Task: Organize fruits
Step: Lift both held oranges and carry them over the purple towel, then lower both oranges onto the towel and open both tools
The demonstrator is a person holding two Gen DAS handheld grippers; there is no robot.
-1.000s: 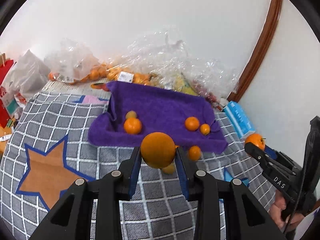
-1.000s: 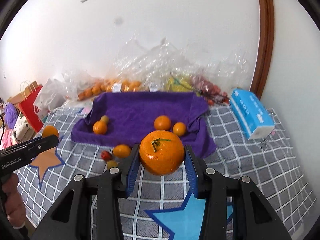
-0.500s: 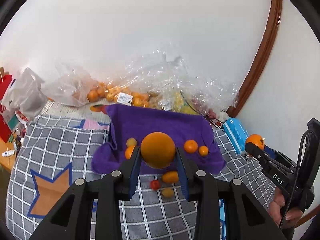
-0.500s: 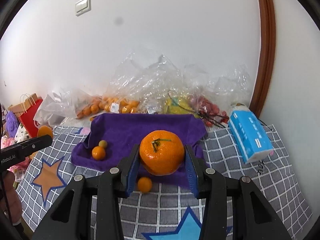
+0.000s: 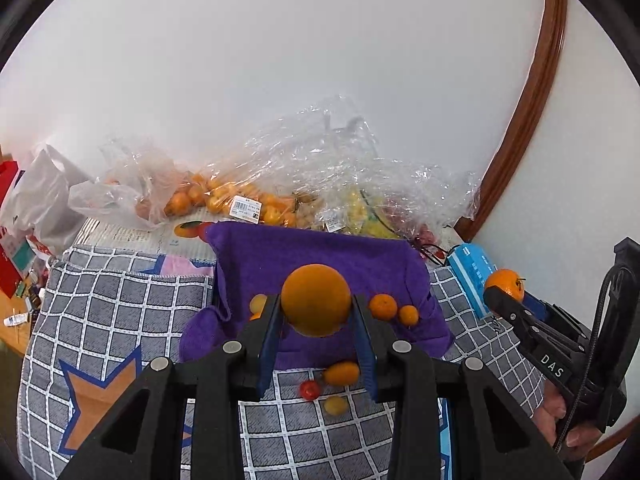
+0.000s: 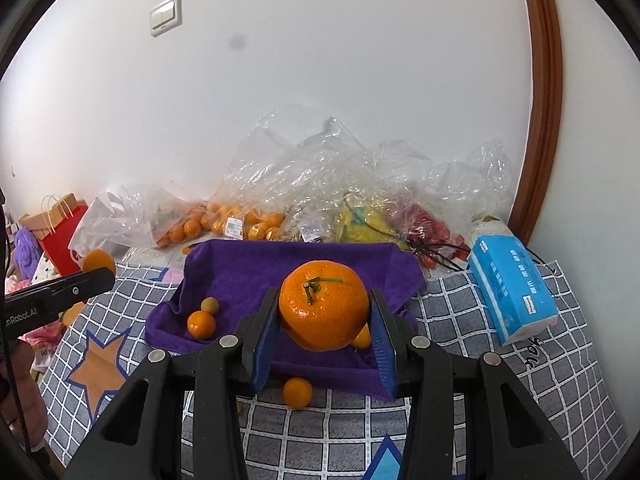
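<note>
A: From the left wrist, the left claw [image 5: 316, 312] is clamped on a smooth orange [image 5: 316, 300], held in the air above the purple towel [image 5: 320, 256]. Its stem end faces away here.

B: The right wrist shows the right claw [image 6: 324, 316] gripping a stemmed mandarin [image 6: 324, 306], its green stalk turned to the camera, also above the towel.

A: My view catches three small fruits on the checked cloth [image 5: 120, 304] off the towel's near edge: an oval kumquat [image 5: 341, 373], a red cherry tomato [image 5: 310, 390], a yellow one [image 5: 335, 405].

B: Here only one small orange [image 6: 297, 392] shows there; the fingers hide the rest. But I see the wall switch [image 6: 165, 15] and the whole blue tissue pack [image 6: 512, 296] at the cloth's right edge.

A: Bags of fruit [image 5: 224, 200] line the far edge in both.
</note>
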